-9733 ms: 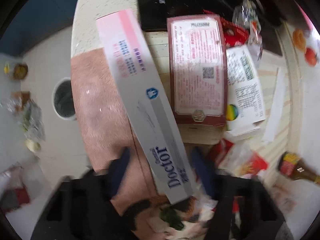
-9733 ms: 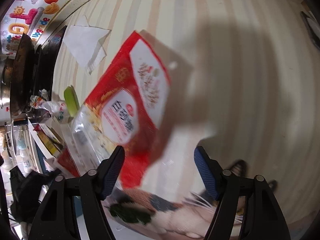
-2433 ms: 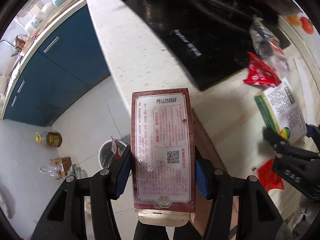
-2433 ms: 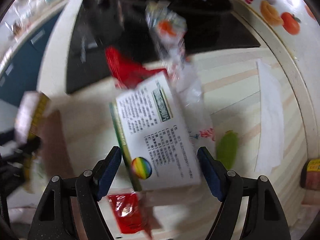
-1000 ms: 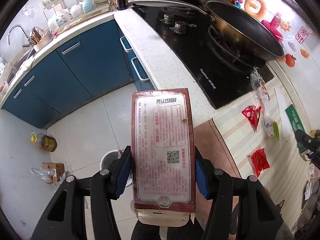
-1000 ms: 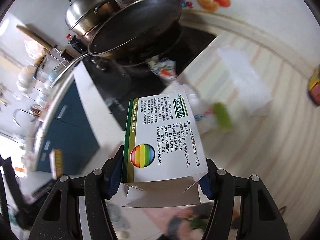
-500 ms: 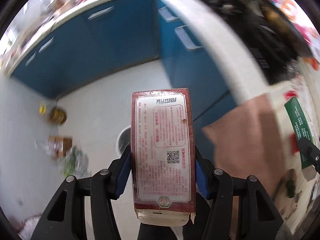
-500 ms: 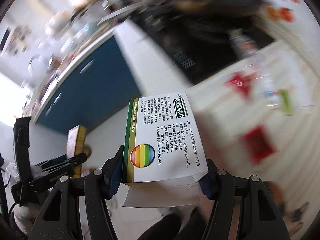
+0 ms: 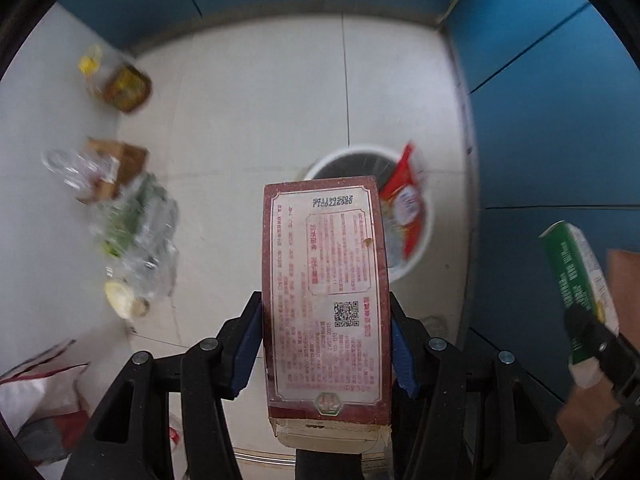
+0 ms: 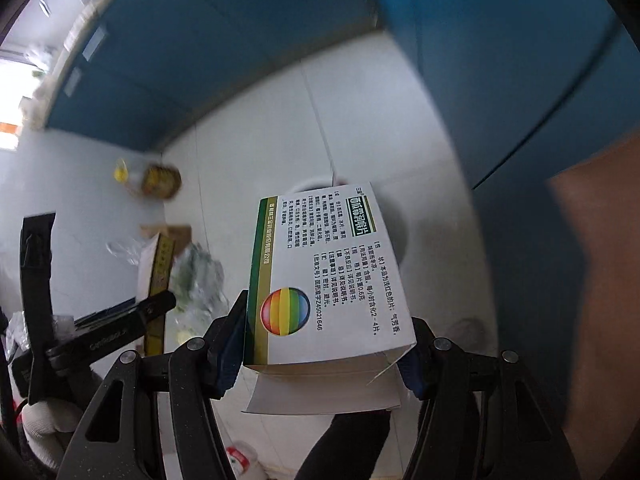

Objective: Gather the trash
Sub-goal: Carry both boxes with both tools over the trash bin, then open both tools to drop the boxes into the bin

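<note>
My left gripper (image 9: 326, 344) is shut on a dark red box (image 9: 326, 292) and holds it above the floor. Just beyond the box stands a white trash bin (image 9: 424, 220) with red wrappers (image 9: 406, 204) in it. My right gripper (image 10: 326, 344) is shut on a white and green box with a rainbow ball (image 10: 324, 280). That box hides most of the bin (image 10: 400, 236) in the right wrist view. The green box (image 9: 576, 284) also shows at the right edge of the left wrist view. The left gripper and its box edge (image 10: 160, 276) show at the left of the right wrist view.
Blue cabinet fronts (image 9: 552, 128) stand close on the right and at the back. On the white tile floor at the left lie an oil bottle (image 9: 124, 84), a brown carton (image 9: 116, 164) and a clear bag of greens (image 9: 136, 232). A red and white bag (image 9: 36, 396) lies at lower left.
Both grippers have swung away from the counter and down toward the floor, each still holding its box. The bin is now nearer and straight ahead of both boxes.
</note>
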### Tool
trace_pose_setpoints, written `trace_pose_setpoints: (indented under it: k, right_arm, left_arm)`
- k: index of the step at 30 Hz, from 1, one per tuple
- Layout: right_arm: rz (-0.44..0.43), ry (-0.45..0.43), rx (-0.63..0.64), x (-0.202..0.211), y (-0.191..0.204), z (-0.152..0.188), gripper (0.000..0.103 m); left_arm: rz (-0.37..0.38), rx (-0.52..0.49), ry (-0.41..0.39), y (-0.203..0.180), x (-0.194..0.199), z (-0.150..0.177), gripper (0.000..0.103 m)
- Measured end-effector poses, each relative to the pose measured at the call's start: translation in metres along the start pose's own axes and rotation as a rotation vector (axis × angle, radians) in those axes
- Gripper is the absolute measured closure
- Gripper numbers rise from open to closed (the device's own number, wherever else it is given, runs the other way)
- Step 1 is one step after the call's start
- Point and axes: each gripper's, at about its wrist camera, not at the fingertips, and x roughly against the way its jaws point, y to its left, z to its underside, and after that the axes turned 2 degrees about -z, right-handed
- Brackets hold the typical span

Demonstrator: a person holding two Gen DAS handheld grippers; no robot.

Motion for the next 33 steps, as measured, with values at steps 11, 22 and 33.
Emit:
trace_pose_setpoints:
  k: [11, 22, 33]
  right_arm:
    - [0.078, 0.234, -0.005, -0.267, -0.047, -0.031, 0.040]
    - [0.069, 0.223, -0.032, -0.293, -0.082, -0.058, 0.023]
    - [0.313, 0.023, 0.160, -0.133, -0.029, -0.035, 0.000]
  left_arm:
    - [0.052, 0.001, 0.111, 0.019, -0.206, -0.049, 0.050]
    - [0.199, 0.040, 0.112, 0.017, -0.201, -0.073, 0.026]
    - [-0.076, 0.049, -0.054, 0.028, -0.064, -0.018, 0.000]
